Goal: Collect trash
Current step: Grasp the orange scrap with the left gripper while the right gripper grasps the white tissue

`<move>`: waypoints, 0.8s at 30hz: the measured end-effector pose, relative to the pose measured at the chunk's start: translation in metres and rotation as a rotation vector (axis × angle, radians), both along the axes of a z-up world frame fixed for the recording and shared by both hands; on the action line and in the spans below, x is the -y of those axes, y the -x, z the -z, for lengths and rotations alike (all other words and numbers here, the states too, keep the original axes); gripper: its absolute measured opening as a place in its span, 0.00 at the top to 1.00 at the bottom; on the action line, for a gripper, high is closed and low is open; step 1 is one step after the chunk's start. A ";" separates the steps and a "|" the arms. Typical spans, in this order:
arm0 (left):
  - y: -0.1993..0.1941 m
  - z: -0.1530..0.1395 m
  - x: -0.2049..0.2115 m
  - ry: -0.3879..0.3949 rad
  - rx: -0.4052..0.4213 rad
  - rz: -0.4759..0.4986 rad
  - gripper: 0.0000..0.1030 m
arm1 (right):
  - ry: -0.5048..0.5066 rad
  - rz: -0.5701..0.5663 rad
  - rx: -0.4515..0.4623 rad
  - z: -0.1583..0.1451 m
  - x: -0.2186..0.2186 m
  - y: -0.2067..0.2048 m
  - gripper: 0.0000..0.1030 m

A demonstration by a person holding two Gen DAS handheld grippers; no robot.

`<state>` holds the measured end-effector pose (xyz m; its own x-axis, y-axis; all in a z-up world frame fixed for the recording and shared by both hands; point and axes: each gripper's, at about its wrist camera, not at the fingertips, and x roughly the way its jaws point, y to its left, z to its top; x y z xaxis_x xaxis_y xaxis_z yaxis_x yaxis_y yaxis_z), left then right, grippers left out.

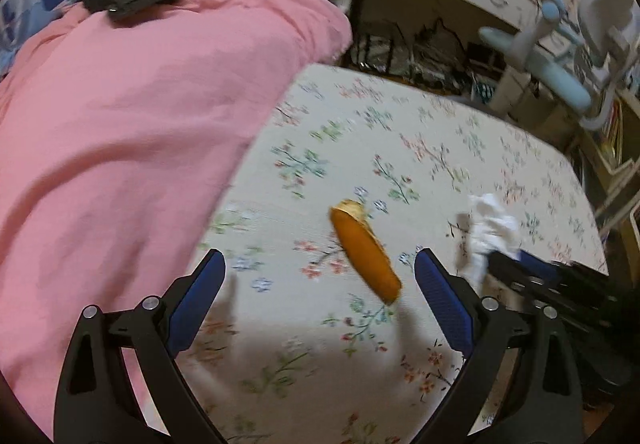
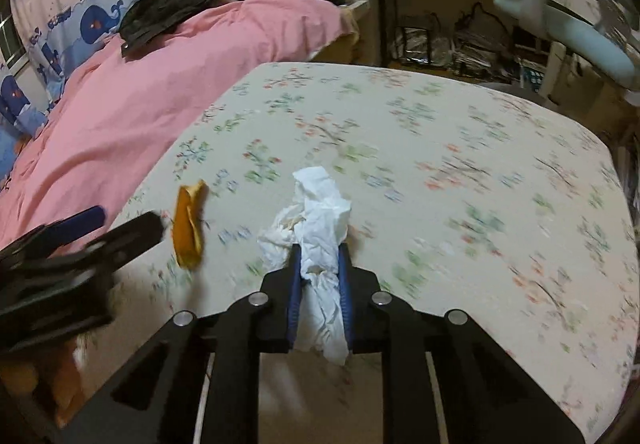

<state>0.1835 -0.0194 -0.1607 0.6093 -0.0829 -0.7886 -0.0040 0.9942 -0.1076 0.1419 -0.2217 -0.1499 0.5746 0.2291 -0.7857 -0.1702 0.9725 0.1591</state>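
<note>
Crumpled white tissue (image 2: 320, 228): light, soft, clamped mid-wad by right gripper (image 2: 320, 256); orange peel (image 1: 366, 256): limp, between left gripper's (image 1: 320, 276) spread, empty jaws.

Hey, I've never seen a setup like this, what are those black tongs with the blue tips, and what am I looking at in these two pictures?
They are two hand-held grippers, one in each of a person's hands, each with a camera looking forward along its two fingers. There is no robot arm. One picture comes from the left gripper's camera, the other from the right's.

Both look down on a bed with a floral sheet and a pink quilt pushed aside. Two bits of trash are there: an orange peel lying on the sheet and a crumpled white tissue.

The left gripper is open, its fingers either side of the peel, not gripping it. The right gripper is shut on the tissue, which bunches between its blue pads.
</note>
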 end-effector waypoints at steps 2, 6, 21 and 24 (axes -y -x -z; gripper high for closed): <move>-0.006 0.006 0.007 0.000 -0.014 0.005 0.11 | -0.013 0.012 -0.007 -0.001 0.012 0.007 0.83; -0.014 0.013 0.019 -0.006 -0.035 0.038 0.28 | -0.042 0.024 -0.026 0.001 0.025 0.012 0.83; 0.033 -0.042 0.026 0.090 0.143 0.194 0.85 | -0.093 0.011 0.088 -0.044 0.013 0.053 0.83; 0.057 -0.064 0.024 0.113 0.217 0.221 0.85 | -0.114 0.039 0.124 -0.055 0.018 0.075 0.83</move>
<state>0.1269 -0.0433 -0.0965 0.7199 -0.3114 -0.6203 0.2455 0.9502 -0.1920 0.0672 -0.2396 -0.0954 0.6756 0.2883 -0.6786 -0.1574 0.9555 0.2493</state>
